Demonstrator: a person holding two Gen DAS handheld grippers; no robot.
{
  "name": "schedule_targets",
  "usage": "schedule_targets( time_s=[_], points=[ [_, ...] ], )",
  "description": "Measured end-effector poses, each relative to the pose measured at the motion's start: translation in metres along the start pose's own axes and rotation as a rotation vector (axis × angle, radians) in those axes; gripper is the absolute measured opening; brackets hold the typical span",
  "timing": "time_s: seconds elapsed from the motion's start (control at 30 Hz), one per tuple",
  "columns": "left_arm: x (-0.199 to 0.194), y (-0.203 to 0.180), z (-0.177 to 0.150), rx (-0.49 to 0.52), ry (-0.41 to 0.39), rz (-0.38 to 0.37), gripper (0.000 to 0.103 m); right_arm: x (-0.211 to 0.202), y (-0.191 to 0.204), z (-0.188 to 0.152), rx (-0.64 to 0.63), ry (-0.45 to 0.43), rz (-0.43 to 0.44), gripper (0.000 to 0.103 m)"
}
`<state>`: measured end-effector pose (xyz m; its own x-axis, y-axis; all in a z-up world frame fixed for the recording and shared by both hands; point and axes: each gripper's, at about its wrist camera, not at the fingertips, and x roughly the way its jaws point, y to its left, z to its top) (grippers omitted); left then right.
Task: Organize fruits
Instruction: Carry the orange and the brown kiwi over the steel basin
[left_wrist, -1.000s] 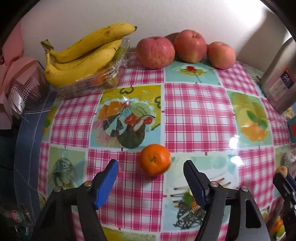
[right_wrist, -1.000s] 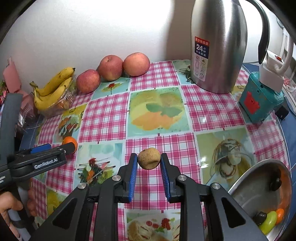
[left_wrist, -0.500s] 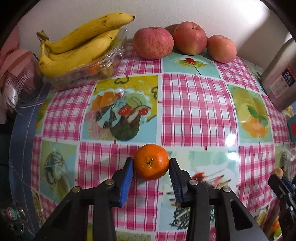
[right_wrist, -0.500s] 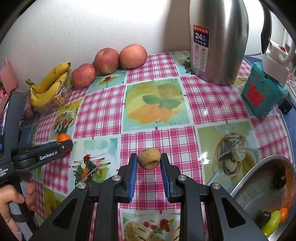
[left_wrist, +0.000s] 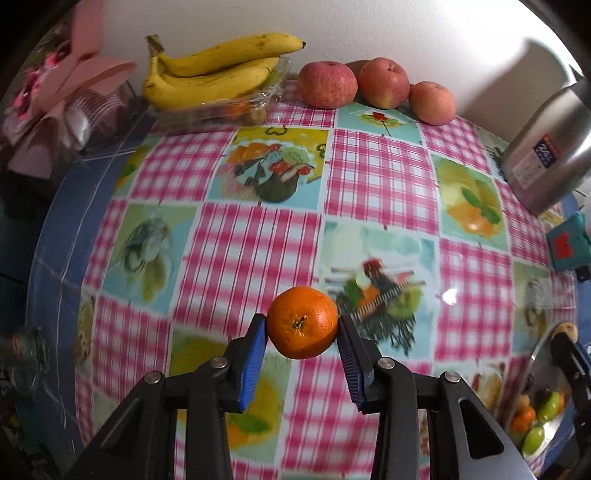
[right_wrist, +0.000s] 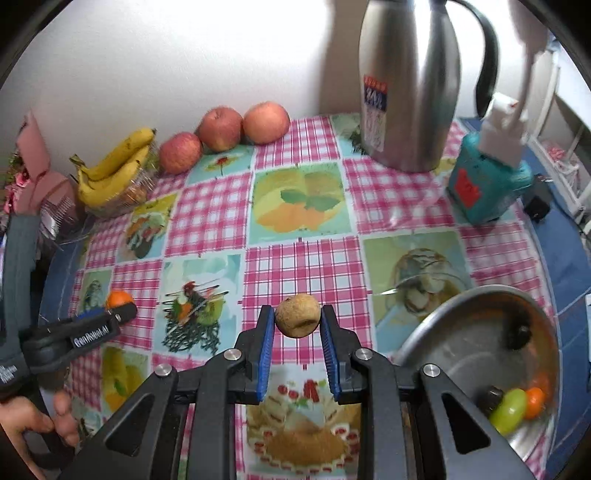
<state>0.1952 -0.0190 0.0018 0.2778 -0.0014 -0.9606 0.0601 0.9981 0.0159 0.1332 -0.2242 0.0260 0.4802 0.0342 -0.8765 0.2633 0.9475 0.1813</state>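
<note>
My left gripper (left_wrist: 302, 328) is shut on an orange mandarin (left_wrist: 302, 322), held above the checked tablecloth. The same mandarin (right_wrist: 119, 298) and left gripper (right_wrist: 122, 308) show at the left of the right wrist view. My right gripper (right_wrist: 297, 321) is shut on a small brown round fruit (right_wrist: 297, 314), lifted over the table near a metal bowl (right_wrist: 436, 328) at the lower right. The bowl holds a green fruit (right_wrist: 511, 406), a small orange one (right_wrist: 535, 400) and dark pieces.
Three apples (left_wrist: 327, 88) and a banana bunch (left_wrist: 218, 70) on a clear plastic tray line the back wall. A steel thermos jug (right_wrist: 410, 85) and a teal box (right_wrist: 487, 184) stand at the back right. A hand (right_wrist: 33, 421) grips the left tool.
The left gripper closed on the mandarin and lifted it, moving toward the right. The right gripper rose a little with the brown fruit still held.
</note>
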Motion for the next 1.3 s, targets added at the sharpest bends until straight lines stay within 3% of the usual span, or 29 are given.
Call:
schedule_targets(
  time_s=[0.27, 0.67, 0.97, 1.3],
  points=[
    [-0.028, -0.005, -0.036, -0.029, -0.028, -0.04, 0.041, -0.055, 0.006, -0.021, -0.018, -0.066, -0.001, 0.026],
    [-0.015, -0.023, -0.105, -0.067, -0.03, -0.107, 0.041, -0.065, -0.003, -0.067, -0.041, -0.031, -0.046, 0.026],
    [-0.041, -0.035, -0.11, -0.086, -0.107, -0.186, 0.041, -0.062, -0.01, -0.09, -0.047, -0.003, -0.069, 0.026],
    [-0.051, -0.073, -0.114, 0.027, -0.106, -0.246, 0.041, -0.05, -0.026, -0.089, -0.034, 0.032, -0.084, 0.026]
  ],
)
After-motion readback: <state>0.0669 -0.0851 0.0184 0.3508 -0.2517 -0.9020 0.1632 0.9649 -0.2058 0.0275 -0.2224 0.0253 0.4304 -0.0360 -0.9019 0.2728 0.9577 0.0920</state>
